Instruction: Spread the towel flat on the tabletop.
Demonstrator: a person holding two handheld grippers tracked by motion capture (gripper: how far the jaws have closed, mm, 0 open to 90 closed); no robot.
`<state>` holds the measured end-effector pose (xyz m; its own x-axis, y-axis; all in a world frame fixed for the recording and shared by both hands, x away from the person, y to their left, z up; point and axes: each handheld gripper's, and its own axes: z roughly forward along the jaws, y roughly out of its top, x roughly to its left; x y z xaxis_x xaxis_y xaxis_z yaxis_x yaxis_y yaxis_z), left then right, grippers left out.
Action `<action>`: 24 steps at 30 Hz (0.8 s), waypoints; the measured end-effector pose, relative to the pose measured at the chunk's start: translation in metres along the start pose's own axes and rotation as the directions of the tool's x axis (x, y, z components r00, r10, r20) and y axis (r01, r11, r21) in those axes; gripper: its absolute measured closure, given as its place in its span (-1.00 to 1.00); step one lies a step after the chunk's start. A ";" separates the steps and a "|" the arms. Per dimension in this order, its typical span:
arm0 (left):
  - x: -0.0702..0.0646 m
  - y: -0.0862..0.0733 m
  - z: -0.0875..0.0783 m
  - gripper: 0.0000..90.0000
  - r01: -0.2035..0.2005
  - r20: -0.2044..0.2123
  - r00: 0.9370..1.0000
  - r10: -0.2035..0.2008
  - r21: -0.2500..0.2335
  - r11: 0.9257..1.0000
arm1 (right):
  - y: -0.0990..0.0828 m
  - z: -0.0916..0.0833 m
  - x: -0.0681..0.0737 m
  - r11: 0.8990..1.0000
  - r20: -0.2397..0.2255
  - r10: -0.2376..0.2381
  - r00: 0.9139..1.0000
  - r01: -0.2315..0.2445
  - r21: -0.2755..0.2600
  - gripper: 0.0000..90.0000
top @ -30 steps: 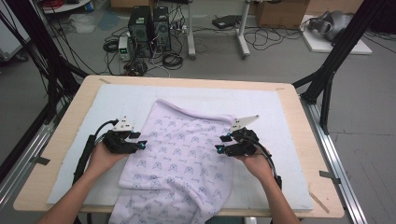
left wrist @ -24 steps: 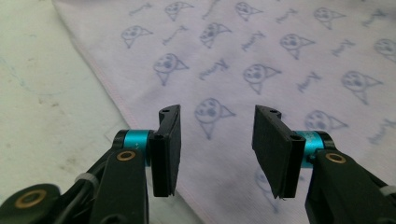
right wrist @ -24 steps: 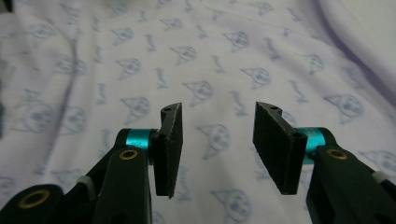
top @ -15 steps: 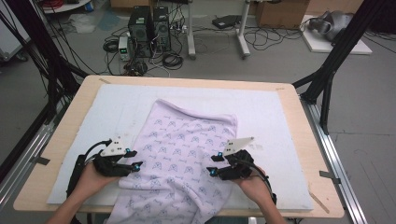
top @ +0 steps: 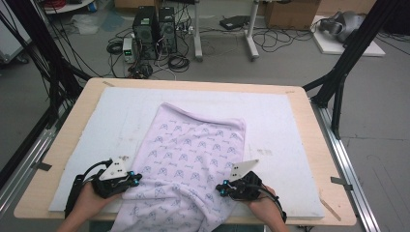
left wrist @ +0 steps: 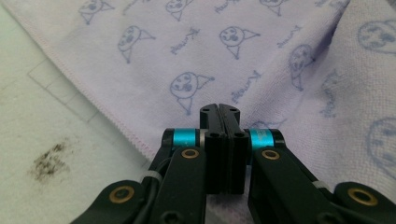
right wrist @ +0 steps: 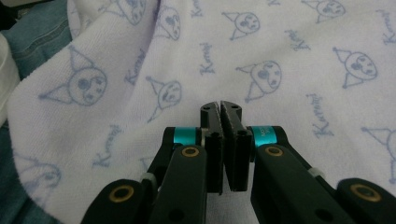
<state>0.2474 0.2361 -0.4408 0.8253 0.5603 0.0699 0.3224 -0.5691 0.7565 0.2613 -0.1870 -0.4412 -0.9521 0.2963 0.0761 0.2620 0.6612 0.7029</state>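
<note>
A lilac towel (top: 193,154) printed with blue cartoon faces lies on the white mat, its near end hanging over the table's front edge. My left gripper (top: 134,178) is at the towel's left hem near the front. In the left gripper view its jaws (left wrist: 219,108) have just closed and stand pressed together over the hem, where the towel (left wrist: 140,46) bunches into a fold. My right gripper (top: 220,187) is at the towel's right side. Its jaws (right wrist: 221,105) have also just closed, tips together on the towel (right wrist: 280,46).
A white mat (top: 280,125) covers most of the wooden table (top: 302,96). A dark stain (left wrist: 49,161) marks the mat left of the towel. Blue jeans (right wrist: 28,32) show past the towel's hanging end. Computer towers (top: 154,29) and cables lie on the floor beyond.
Both hands slid along the towel's sides toward the table's front edge and lowered. Both pairs of jaws, apart earlier, now stand together at the towel's edges.
</note>
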 end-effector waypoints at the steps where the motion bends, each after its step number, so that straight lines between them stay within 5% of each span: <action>1: -0.001 -0.001 -0.002 0.97 0.001 -0.003 1.000 -0.001 -0.004 1.000 | 0.000 -0.002 0.000 1.000 0.000 0.003 1.000 -0.003 0.000 0.96; 14: -0.037 -0.013 -0.036 0.98 0.023 0.038 0.999 -0.021 -0.057 0.998 | -0.001 -0.024 0.013 1.000 -0.064 -0.021 0.998 0.020 -0.020 0.96; 16: -0.041 -0.013 -0.038 0.97 0.014 0.044 0.999 -0.011 -0.061 0.998 | -0.002 -0.026 0.013 0.999 -0.101 -0.003 0.995 -0.001 -0.036 0.76; 18: -0.033 -0.009 -0.037 0.94 0.015 0.037 0.999 -0.013 -0.064 0.998 | 0.000 -0.029 0.004 0.998 -0.098 0.038 0.995 -0.043 -0.049 0.54; 24: 0.016 0.026 -0.012 0.44 0.019 -0.024 0.999 -0.022 -0.095 0.995 | 0.021 -0.039 -0.050 0.997 0.088 0.066 0.994 -0.062 -0.051 0.41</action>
<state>0.2629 0.2376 -0.4124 0.8066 0.5871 0.0692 0.2926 -0.4981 0.8162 0.3087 -0.2151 -0.4023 -0.9151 0.3987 0.0599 0.3118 0.6056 0.7322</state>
